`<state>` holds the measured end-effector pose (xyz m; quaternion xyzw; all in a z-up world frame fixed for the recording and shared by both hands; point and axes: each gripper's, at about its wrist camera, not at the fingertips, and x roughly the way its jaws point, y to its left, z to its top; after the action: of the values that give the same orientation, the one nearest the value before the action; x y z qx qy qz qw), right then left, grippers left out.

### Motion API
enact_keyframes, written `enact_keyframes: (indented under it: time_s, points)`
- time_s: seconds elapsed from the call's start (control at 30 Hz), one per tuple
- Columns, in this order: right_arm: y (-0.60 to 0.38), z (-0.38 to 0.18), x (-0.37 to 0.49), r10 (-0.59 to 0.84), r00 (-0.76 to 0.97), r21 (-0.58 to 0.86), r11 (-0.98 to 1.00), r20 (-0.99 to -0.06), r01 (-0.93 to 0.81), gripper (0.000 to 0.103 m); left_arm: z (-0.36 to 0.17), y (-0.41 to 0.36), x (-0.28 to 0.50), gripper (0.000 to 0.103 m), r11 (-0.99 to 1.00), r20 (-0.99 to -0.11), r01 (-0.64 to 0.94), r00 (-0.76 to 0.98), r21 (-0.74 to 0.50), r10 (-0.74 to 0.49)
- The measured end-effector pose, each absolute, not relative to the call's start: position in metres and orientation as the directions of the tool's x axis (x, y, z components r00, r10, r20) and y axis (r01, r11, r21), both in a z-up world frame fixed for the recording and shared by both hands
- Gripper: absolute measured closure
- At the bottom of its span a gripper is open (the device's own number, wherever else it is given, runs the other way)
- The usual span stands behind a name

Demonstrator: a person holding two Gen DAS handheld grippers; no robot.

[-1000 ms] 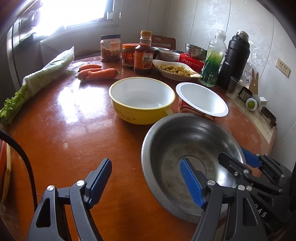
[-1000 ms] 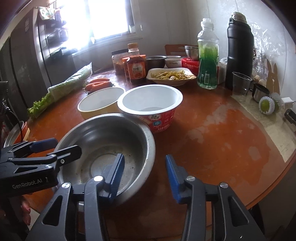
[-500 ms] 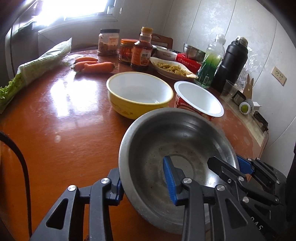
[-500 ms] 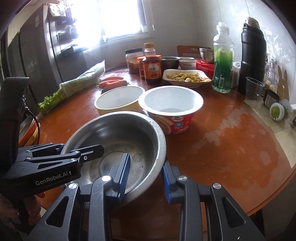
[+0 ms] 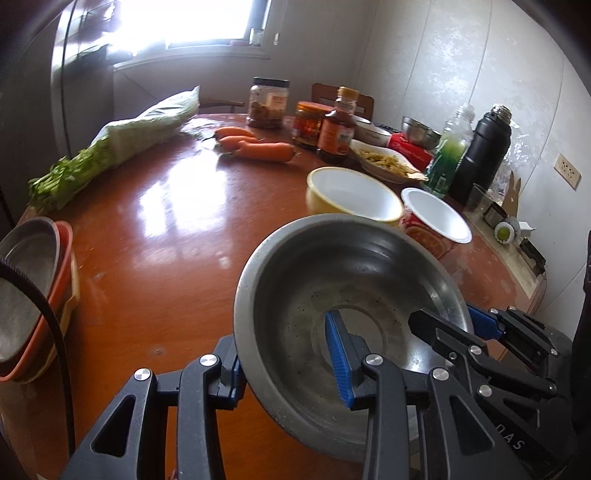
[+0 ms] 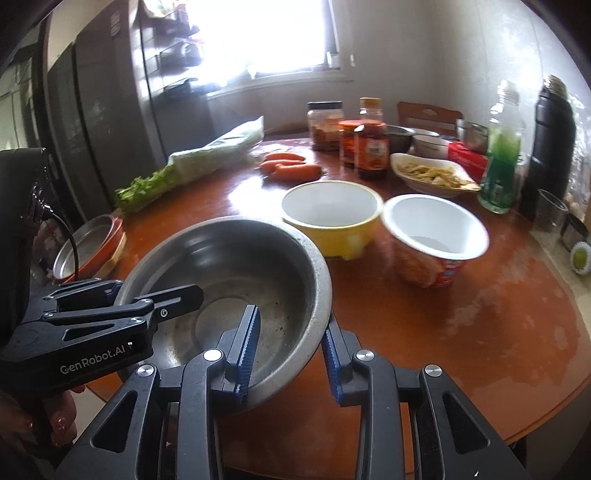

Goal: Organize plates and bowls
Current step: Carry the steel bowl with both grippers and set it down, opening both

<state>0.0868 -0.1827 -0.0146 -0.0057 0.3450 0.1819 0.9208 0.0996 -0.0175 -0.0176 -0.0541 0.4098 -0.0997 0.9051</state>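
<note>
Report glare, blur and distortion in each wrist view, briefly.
Left wrist view: the window is blown out white, its glare streaks the table; fisheye bends the walls; corners vignetted. Right wrist view: the window is likewise overexposed; the red cup and yellow bowl are motion-smeared, while the steel bowl stays sharp.

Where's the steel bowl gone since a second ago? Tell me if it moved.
Yes. The steel bowl, clamped by both grippers, has left the yellow bowl and cup, toward the stacked plates at the table's left edge.
</note>
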Motion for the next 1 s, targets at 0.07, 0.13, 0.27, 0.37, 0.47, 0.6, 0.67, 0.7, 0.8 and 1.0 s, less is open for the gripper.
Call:
enact_keyframes:
  time_s: [0.07,0.13,0.27,0.37,0.47,0.6,0.67,0.7,0.8,1.0]
  points:
    - [-0.177,-0.015,0.087,0.332,0.691,0.108,0.932,-0.642,-0.347,0.069,-0.020,-0.012,0.097,0.065,0.975,-0.734,0.130,0.642,-0.181,-0.222]
    - [-0.171,-0.015,0.087,0.330,0.690,0.099,0.930,-0.644,-0.353,0.069,-0.023,-0.008,0.096,0.065,0.975,-0.737,0.127,0.639,-0.180,-0.219]
    - [-0.164,-0.017,0.087,0.324,0.684,0.088,0.930,-0.653,-0.357,0.069,-0.026,-0.003,0.093,0.065,0.975,-0.738,0.125,0.637,-0.186,-0.222]
    - [-0.161,-0.020,0.087,0.320,0.680,0.082,0.930,-0.660,-0.359,0.069,-0.027,-0.003,0.095,0.065,0.976,-0.739,0.123,0.638,-0.181,-0.217]
    - [-0.160,-0.022,0.087,0.318,0.675,0.082,0.931,-0.666,-0.356,0.069,-0.029,-0.004,0.096,0.065,0.976,-0.741,0.125,0.635,-0.178,-0.217]
    - [-0.162,-0.023,0.089,0.316,0.673,0.086,0.932,-0.669,-0.352,0.069,-0.030,-0.008,0.097,0.065,0.978,-0.742,0.123,0.638,-0.165,-0.206]
    - [-0.162,-0.024,0.089,0.316,0.673,0.086,0.932,-0.669,-0.352,0.069,-0.031,-0.010,0.098,0.065,0.979,-0.744,0.123,0.637,-0.160,-0.202]
    - [-0.163,-0.025,0.090,0.316,0.673,0.087,0.932,-0.669,-0.351,0.069,-0.032,-0.010,0.098,0.065,0.979,-0.744,0.123,0.637,-0.161,-0.202]
    - [-0.164,-0.028,0.092,0.320,0.670,0.097,0.932,-0.670,-0.349,0.069,-0.034,-0.010,0.099,0.065,0.980,-0.746,0.121,0.636,-0.159,-0.200]
    - [-0.166,-0.033,0.095,0.323,0.661,0.105,0.932,-0.677,-0.347,0.069,-0.036,-0.011,0.101,0.065,0.980,-0.748,0.120,0.634,-0.156,-0.197]
